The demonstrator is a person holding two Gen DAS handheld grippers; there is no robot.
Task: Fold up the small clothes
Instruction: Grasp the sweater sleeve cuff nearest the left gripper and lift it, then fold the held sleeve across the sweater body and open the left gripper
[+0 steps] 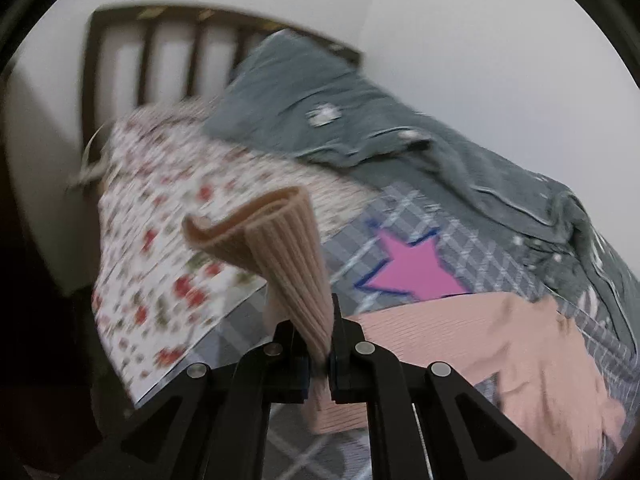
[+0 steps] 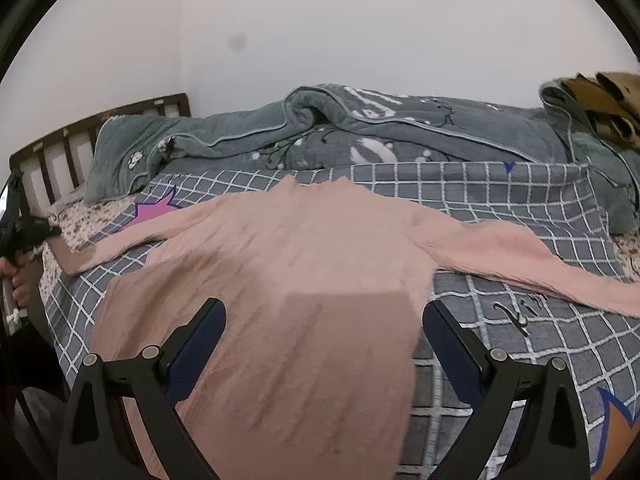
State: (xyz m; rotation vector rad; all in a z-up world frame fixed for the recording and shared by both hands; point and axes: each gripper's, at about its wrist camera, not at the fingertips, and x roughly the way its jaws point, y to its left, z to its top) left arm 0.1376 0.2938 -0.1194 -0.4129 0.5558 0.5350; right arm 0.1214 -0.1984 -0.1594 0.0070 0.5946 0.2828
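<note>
Bed [image 2: 500, 184], one, under a grey checked sheet with two pink star prints in view, one far left and one at the near right corner. One pink ribbed sweater [image 2: 280, 272] spread flat across the sheet, body near the middle, two sleeves reaching out, one to the left and one to the right. One grey blanket [image 2: 360, 128] bunched along the far side by the wall, one brown patterned cloth [image 2: 600, 104] at the far right. One floral cloth [image 1: 160, 240] on the left part of the bed, beside one dark slatted headboard [image 1: 144, 56]. Two tools: left tool [image 1: 320, 344] clenched on the cuff of the left sleeve, ribbed fabric standing up between its pads; right tool [image 2: 324, 344] released, jaws wide apart over the sweater's near hem, whether touching cannot be told. One hand [image 2: 18, 284] at the far left edge, gripping the left tool's handle.
</note>
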